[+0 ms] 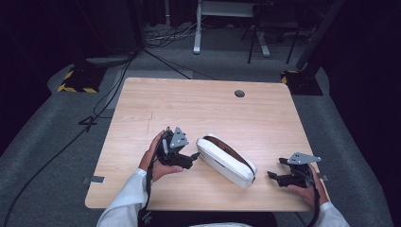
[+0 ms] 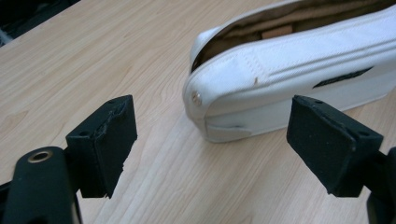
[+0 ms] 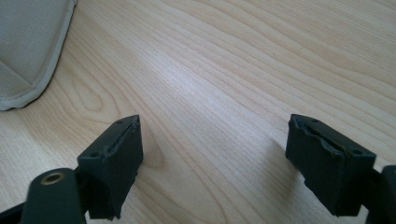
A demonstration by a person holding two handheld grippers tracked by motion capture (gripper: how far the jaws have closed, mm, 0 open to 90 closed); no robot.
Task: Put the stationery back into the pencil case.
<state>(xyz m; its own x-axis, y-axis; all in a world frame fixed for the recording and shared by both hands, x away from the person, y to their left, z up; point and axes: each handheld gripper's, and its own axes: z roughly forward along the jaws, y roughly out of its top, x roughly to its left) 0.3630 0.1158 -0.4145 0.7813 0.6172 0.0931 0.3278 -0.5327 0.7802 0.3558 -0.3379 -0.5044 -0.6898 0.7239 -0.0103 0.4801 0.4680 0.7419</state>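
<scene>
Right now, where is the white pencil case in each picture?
High view: the white pencil case lies slantwise at the table's middle, between the two grippers.
Left gripper view: it sits upper right, beyond the open jaws, its open top showing.
Right gripper view: one corner of it peeks in at the top left.
Shared landmark: the pale wooden table.

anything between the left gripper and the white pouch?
Nothing visible. The left gripper has its fingers open and faces the near end of the white pouch, with bare table between them.
</scene>
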